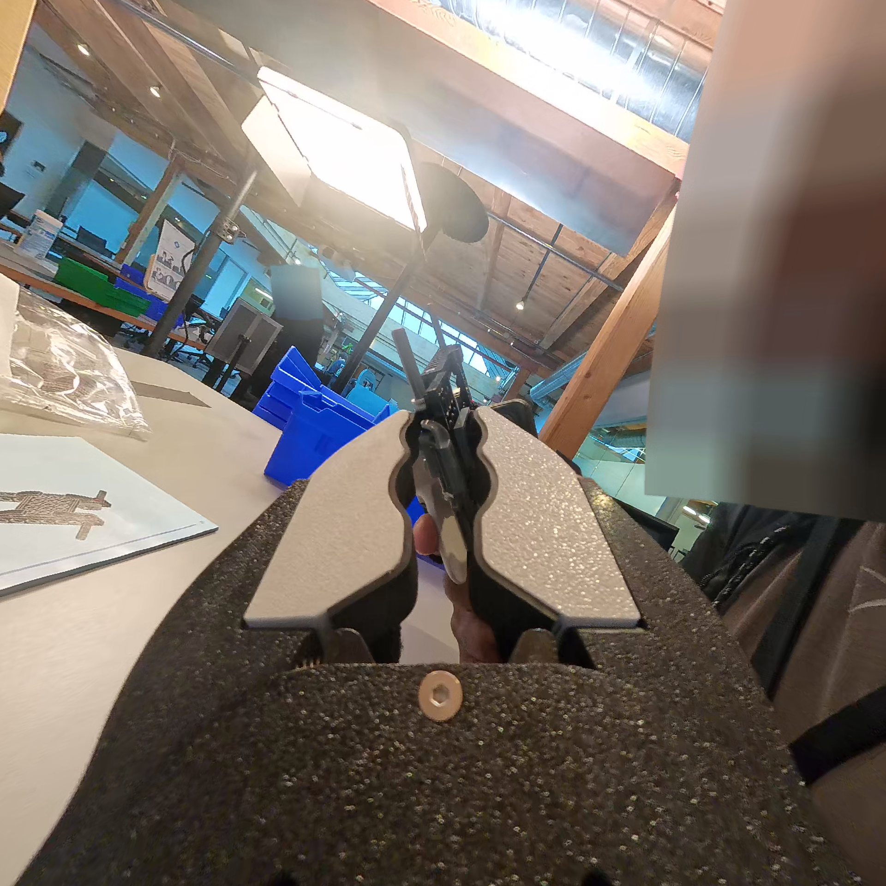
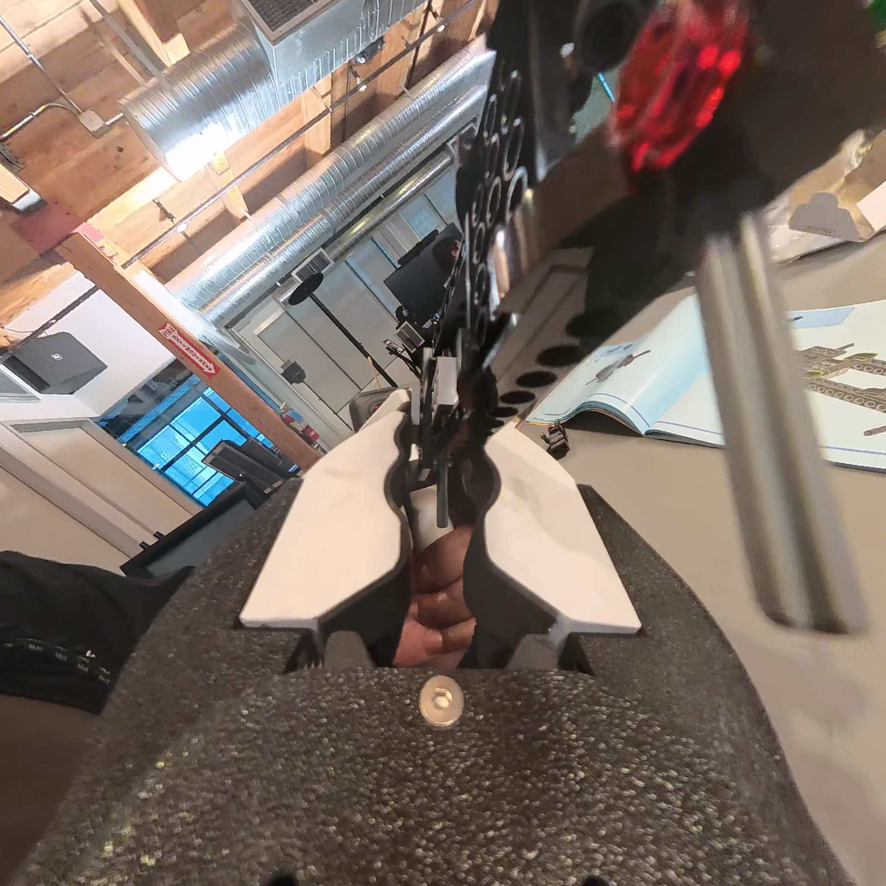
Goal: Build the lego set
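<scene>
Both grippers clamped on a black brick-built assembly, centre frame

The black beam assembly sits pinched in the left gripper, jaws nearly together on it — the right gripper grips black and grey model parts too, jaws narrow. Blue bins left of centre; an open instruction booklet lies right; a red sticker with writing marks the wooden post.

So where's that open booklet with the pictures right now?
In the right wrist view, the open booklet lies flat on the table, at the right, just beyond a tiny dark toy figure.
</scene>
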`<state>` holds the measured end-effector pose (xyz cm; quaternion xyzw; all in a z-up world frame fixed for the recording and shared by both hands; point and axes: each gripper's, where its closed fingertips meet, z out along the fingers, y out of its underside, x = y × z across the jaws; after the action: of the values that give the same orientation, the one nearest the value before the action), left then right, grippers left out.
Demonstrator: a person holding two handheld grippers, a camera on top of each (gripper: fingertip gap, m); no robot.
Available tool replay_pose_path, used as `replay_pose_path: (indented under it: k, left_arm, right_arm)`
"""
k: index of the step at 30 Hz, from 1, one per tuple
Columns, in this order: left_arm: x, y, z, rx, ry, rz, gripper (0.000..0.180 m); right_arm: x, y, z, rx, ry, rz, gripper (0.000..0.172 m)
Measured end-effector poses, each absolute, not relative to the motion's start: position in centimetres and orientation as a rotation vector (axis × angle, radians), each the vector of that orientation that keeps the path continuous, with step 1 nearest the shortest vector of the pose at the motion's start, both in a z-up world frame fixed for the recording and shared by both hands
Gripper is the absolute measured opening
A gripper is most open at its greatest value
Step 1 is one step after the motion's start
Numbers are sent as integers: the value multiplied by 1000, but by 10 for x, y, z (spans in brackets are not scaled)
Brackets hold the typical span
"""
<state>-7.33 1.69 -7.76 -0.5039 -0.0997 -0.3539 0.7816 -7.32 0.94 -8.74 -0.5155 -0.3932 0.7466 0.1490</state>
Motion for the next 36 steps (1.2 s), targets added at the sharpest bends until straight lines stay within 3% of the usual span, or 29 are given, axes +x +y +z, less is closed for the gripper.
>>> replay_pose_path:
  k: [30,36]
  left_arm:
    - [-69,15,-77,-1118,-209,-866,25]
    - [-70,15,-79,-1119,-222,-872,18]
  right_arm:
    - [-65,19,-85,-1365,-1190,2063,18]
    - [-65,17,-84,-1346,-1211,2047,19]
